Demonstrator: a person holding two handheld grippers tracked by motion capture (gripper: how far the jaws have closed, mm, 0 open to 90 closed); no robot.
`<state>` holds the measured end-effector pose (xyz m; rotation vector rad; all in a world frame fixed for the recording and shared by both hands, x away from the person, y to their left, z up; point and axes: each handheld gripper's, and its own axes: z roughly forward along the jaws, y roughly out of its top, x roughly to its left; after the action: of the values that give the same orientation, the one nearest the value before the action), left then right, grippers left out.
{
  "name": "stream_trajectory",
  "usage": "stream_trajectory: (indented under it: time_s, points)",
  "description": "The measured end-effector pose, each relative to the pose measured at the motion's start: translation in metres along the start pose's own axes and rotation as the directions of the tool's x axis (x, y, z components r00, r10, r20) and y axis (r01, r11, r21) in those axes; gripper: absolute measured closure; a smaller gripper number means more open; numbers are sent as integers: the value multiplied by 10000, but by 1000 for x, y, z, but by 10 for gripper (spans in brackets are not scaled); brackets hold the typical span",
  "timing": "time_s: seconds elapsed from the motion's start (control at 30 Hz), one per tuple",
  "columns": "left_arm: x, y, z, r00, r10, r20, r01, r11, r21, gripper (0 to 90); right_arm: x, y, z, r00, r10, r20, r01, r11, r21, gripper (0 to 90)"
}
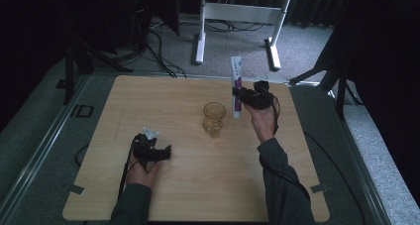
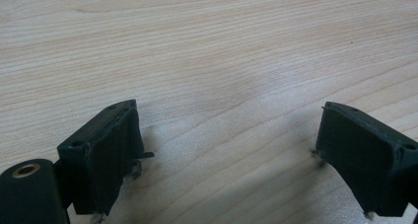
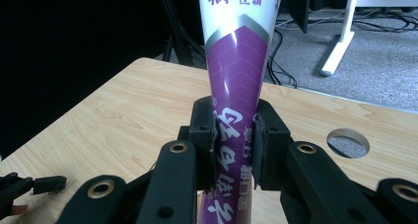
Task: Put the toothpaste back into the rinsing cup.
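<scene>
A white and purple tube (image 1: 236, 86) stands upright in the air at the back right of the table, cap end down. My right gripper (image 1: 240, 97) is shut on the tube's lower half; in the right gripper view the tube (image 3: 236, 71) rises between the two black jaws, which press on its sides. Just left of the tube stands a clear amber glass (image 1: 214, 119), upright on the table. My left gripper (image 1: 157, 153) rests low over the front left of the table, and in the left gripper view its jaws (image 2: 224, 155) stand wide apart over bare wood.
The wooden table (image 1: 188, 185) has a round cable hole (image 3: 348, 142) near its far edge. Beyond it are a white desk frame (image 1: 237, 17) and cables on grey carpet. A cable trails from each gripper toward the front edge.
</scene>
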<state>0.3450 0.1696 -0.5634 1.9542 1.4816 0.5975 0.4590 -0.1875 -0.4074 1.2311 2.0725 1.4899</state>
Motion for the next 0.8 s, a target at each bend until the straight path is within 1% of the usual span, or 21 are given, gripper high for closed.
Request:
stream_trajectory:
  time_s: [0.17, 0.23, 0.43, 0.8]
  points:
    - [0, 0, 0, 10000, -10, -2, 10, 10000, -1, 97, 1, 0, 3, 10000, 71, 8, -71, 10000, -16, 745]
    - [0, 0, 0, 10000, -7, 1, 7, 10000, -9, 97, 2, 0, 5, 10000, 10, 9, -10, 10000, 22, 744]
    - [0, 0, 0, 10000, -1, 1, 1, 10000, -8, 97, 4, -1, 9, 10000, 41, 10, -41, 9999, 100, 744]
    - [0, 0, 0, 10000, -8, 2, 8, 10000, -9, 98, 11, 0, 18, 10000, -48, -41, 48, 9999, 88, 742]
